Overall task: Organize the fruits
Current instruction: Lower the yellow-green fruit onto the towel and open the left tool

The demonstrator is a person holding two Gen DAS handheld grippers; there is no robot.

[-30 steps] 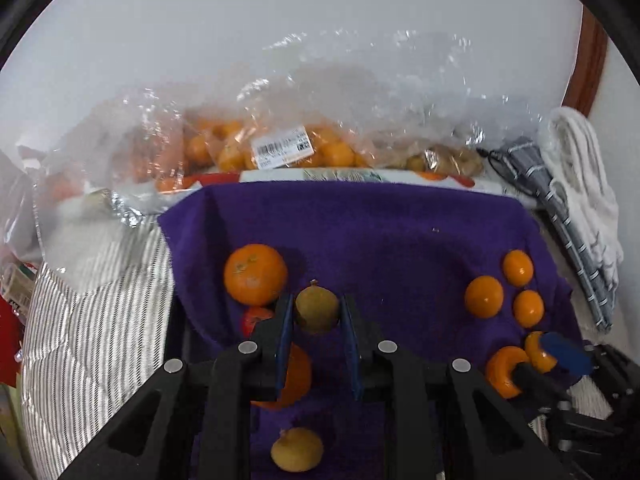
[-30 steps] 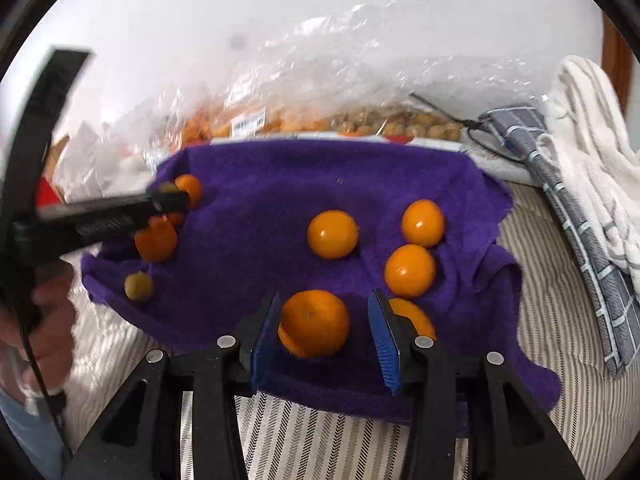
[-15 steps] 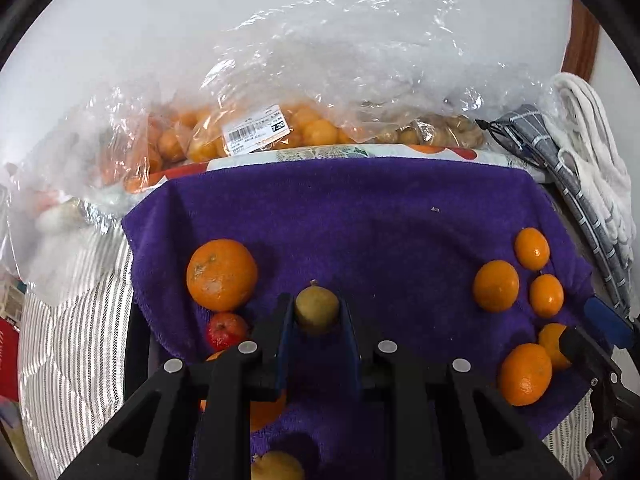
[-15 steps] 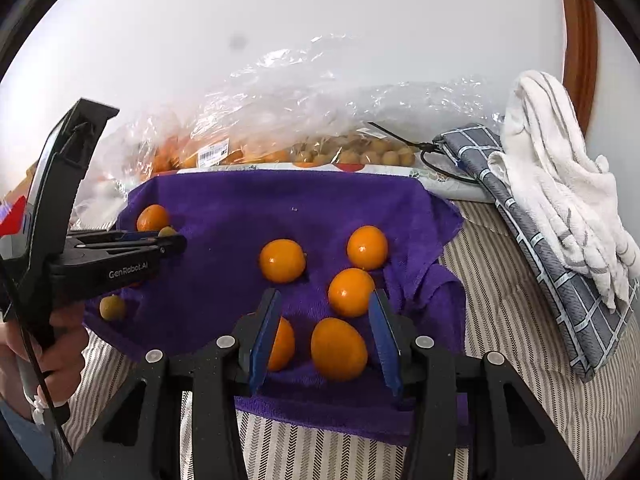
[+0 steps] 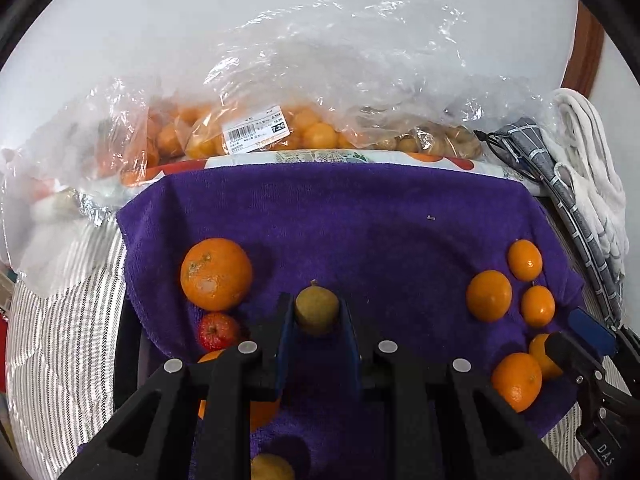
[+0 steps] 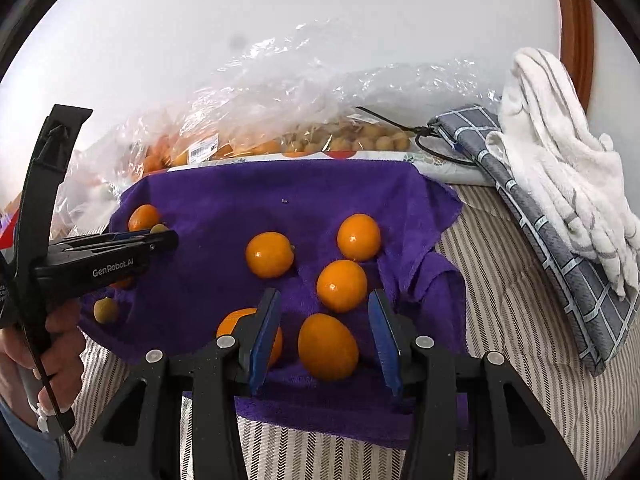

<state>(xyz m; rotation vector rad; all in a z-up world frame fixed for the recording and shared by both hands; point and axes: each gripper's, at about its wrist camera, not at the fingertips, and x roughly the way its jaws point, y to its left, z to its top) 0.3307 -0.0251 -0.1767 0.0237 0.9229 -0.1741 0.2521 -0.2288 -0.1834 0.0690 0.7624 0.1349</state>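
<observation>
A purple towel [image 5: 360, 216] [image 6: 288, 192] holds the fruit. My left gripper [image 5: 316, 312] is shut on a small olive-brown round fruit [image 5: 317, 309], held over the towel's left half. Beside it lie a big orange [image 5: 216, 274], a small red apple [image 5: 217, 330] and another small yellow fruit [image 5: 270, 467]. My right gripper [image 6: 324, 332] is open around a mandarin [image 6: 328, 347] that rests on the towel's right front. Several more mandarins [image 6: 269, 254] [image 6: 358, 237] [image 6: 341, 285] lie just beyond it. The left gripper also shows in the right wrist view [image 6: 160, 236].
Clear plastic bags of oranges [image 5: 256, 132] and small brown fruits [image 5: 436, 142] lie behind the towel against the white wall. A grey checked cloth [image 6: 560, 264] and a white towel [image 6: 560, 168] lie on the right. Striped bedding [image 6: 512, 320] surrounds the towel.
My right gripper let go of its mandarin, shifted right over another one and stands open. My left gripper stays shut on the small fruit and drew back a little from the towel.
</observation>
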